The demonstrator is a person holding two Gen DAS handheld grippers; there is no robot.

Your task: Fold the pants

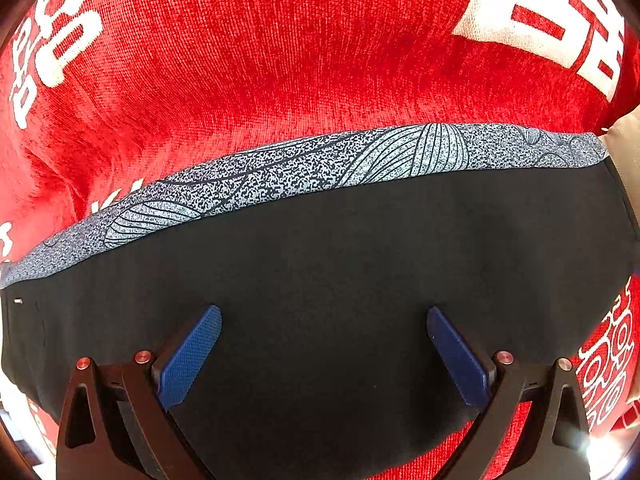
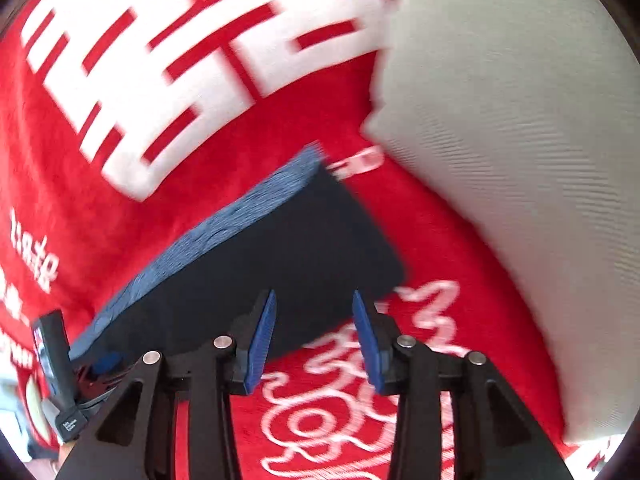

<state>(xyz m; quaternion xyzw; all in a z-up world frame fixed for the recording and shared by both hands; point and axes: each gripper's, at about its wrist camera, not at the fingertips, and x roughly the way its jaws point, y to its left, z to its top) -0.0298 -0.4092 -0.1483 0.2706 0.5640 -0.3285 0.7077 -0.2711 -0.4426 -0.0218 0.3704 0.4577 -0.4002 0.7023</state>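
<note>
A pair of dark navy knit pants point(image 1: 320, 280), trimmed along the far edge with a speckled grey-and-white patterned waistband point(image 1: 328, 168), lies flat in a compact rectangle on a plush red blanket printed with white characters point(image 1: 280, 52). The blanket covers the surface; a pale off-white cushion point(image 2: 512, 128) sits at its far right.

The left gripper point(image 1: 324, 344) hovers low over the near half of the dark cloth, its blue-padded fingers point(image 1: 192, 352) spread wide and holding nothing. The right gripper point(image 2: 314, 336), jaws also parted and empty, hangs at the garment's near right corner, one pad over the dark fabric and the other over the blanket. The right wrist view is blurred.

Judging by the tidy, squared outline, the folding looks well advanced, with the pants apparently already doubled at least once. The moment reads as a pause between folds or a final check. If another fold is wanted, the next move calls for each gripper to close on an edge or corner and carry it across toward the waistband, keeping the layers aligned so the soft knit does not slide or bunch.
</note>
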